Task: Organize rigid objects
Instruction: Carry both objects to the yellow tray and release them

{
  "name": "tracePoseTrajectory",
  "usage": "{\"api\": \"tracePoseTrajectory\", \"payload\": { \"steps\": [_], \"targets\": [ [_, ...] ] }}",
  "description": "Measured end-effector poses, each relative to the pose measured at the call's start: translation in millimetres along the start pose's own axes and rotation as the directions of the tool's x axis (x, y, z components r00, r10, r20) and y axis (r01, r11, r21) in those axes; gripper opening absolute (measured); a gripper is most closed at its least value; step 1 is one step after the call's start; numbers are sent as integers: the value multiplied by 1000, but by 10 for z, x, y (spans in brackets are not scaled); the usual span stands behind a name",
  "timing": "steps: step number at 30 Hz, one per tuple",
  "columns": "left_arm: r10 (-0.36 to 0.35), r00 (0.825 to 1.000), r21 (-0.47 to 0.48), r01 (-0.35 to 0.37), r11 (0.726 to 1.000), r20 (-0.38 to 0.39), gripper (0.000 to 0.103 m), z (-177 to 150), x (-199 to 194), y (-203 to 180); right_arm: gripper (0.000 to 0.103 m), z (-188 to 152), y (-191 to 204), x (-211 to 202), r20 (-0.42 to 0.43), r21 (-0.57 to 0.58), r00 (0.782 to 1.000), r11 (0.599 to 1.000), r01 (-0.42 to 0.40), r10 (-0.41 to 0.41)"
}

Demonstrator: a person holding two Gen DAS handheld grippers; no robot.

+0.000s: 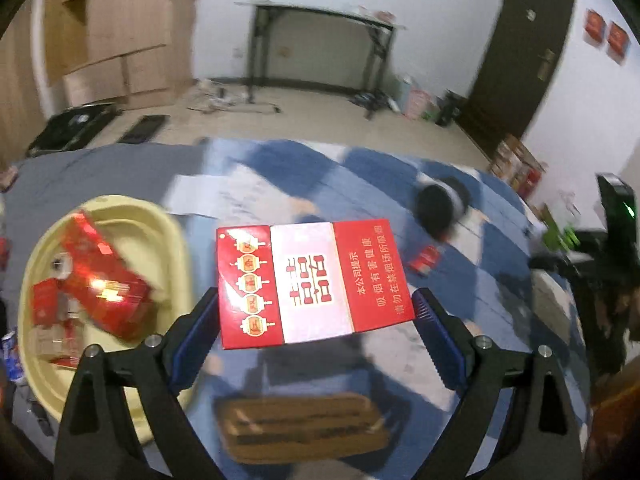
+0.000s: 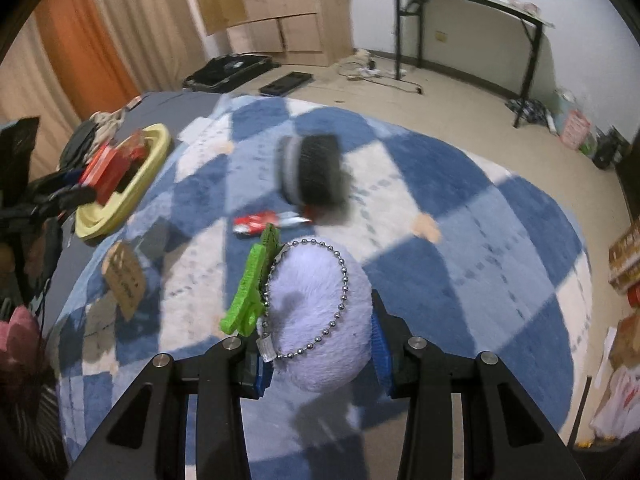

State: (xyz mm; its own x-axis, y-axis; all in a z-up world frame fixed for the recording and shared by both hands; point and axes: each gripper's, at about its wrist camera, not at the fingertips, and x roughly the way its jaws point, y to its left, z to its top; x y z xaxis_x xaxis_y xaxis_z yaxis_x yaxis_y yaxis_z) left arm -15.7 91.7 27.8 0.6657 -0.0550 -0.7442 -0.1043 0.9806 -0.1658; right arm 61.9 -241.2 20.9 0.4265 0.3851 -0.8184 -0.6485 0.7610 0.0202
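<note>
Clamping a red and white carton [image 1: 312, 284] by its two short ends, the left gripper [image 1: 316, 320] holds it flat above the checked rug [image 1: 480, 320], beside the yellow basin [image 1: 168, 236] where similar red boxes [image 1: 100, 276] already lie, probably its destination. The right gripper [image 2: 320, 344] pinches a fluffy white keychain [image 2: 316, 320], lifted clear.

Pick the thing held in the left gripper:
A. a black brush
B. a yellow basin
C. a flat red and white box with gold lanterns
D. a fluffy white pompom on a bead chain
C: in the left wrist view the left gripper clamps the red and white box by its side edges, above the blue checked rug.
</note>
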Motion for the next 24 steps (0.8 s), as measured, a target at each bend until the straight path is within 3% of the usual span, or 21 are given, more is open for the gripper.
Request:
{"api": "tracePoseTrajectory", "payload": {
  "steps": [6, 8, 13, 16, 19, 24],
  "targets": [
    [89, 996, -168, -83, 982, 25, 93, -7, -298, 1034, 39, 285, 849, 307, -28, -121, 990, 982, -142, 140],
    [70, 997, -266, -75, 961, -30, 93, -23, -342, 1459, 39, 383, 1270, 434, -60, -201, 981, 960, -195, 187],
    [117, 986, -412, -156, 898, -118, 93, -107, -311, 2192, 39, 699, 2232, 684, -101, -309, 945, 893, -327, 311],
    [119, 984, -458, -167, 873, -130, 93, -122, -239, 2404, 39, 854, 2781, 899, -108, -358, 926, 855, -375, 361],
    [140, 977, -431, -198, 880, -162, 93, -141, -105, 2427, 39, 929, 3240, 1183, -113, -393, 921, 834, -387, 374],
    [160, 968, -428, -231, 874, -196, 93, -251, -5, 2559, 39, 1036, 3611, 1705, -123, -357, 934, 863, -357, 335]
  ]
}}
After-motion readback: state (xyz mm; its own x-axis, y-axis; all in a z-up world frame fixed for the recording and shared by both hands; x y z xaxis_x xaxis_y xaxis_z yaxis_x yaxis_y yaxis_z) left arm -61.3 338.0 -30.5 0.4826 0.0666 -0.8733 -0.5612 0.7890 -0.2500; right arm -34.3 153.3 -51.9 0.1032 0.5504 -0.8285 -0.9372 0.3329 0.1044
